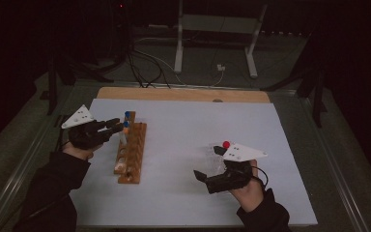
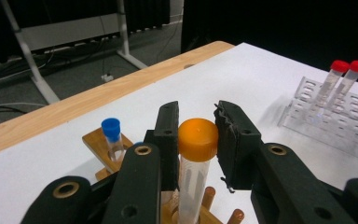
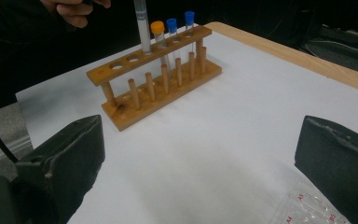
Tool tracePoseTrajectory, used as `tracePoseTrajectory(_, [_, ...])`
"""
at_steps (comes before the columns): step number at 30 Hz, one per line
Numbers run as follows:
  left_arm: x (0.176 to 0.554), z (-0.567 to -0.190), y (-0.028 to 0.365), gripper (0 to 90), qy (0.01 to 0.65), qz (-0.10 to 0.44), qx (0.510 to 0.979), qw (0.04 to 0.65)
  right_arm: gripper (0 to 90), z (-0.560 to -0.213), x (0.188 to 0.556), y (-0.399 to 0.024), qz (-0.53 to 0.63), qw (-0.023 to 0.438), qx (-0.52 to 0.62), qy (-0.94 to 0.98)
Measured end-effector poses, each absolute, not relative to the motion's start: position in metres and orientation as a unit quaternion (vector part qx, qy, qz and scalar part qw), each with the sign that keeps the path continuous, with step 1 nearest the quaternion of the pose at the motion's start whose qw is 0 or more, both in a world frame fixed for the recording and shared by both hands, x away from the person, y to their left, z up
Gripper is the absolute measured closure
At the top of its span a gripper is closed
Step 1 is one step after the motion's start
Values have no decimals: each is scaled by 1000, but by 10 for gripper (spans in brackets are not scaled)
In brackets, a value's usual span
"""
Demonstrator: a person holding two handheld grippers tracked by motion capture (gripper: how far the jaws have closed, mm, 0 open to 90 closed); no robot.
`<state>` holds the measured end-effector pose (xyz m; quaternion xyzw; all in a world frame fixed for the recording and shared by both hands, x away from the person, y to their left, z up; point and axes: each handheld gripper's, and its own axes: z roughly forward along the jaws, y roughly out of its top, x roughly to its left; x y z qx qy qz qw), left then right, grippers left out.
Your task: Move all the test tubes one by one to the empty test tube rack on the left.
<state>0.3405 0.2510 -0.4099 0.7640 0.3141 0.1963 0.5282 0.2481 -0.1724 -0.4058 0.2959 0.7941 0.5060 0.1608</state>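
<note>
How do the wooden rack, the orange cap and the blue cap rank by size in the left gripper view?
1. Orange cap, largest, but it sits right at the camera between the left gripper pads.
2. Wooden rack, mostly hidden, so unsure.
3. Blue cap, smallest.

We find the widest free room on the white sheet (image 1: 188,140) between the wooden rack (image 1: 131,153) and the clear plastic rack (image 2: 335,116); nothing stands on that stretch. The wooden rack runs front to back along the sheet's left side and blocks a level pass across it. At its far end stand two blue-capped tubes (image 3: 180,27) and an orange-capped tube (image 2: 196,163), and the left gripper (image 1: 121,126) sits there, clamped on the orange-capped one, so that end is crowded. The near holes of this rack are open from above. The right gripper (image 1: 208,163), jaws spread wide, sits at the clear rack, where two red-capped tubes (image 2: 347,70) rise.
</note>
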Motion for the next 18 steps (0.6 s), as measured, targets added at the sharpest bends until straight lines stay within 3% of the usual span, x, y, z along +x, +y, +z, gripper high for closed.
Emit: tracePoseTrajectory(18, [344, -439, 250, 721, 331, 178, 772, 513, 17, -405, 249, -174, 505, 154, 297, 796])
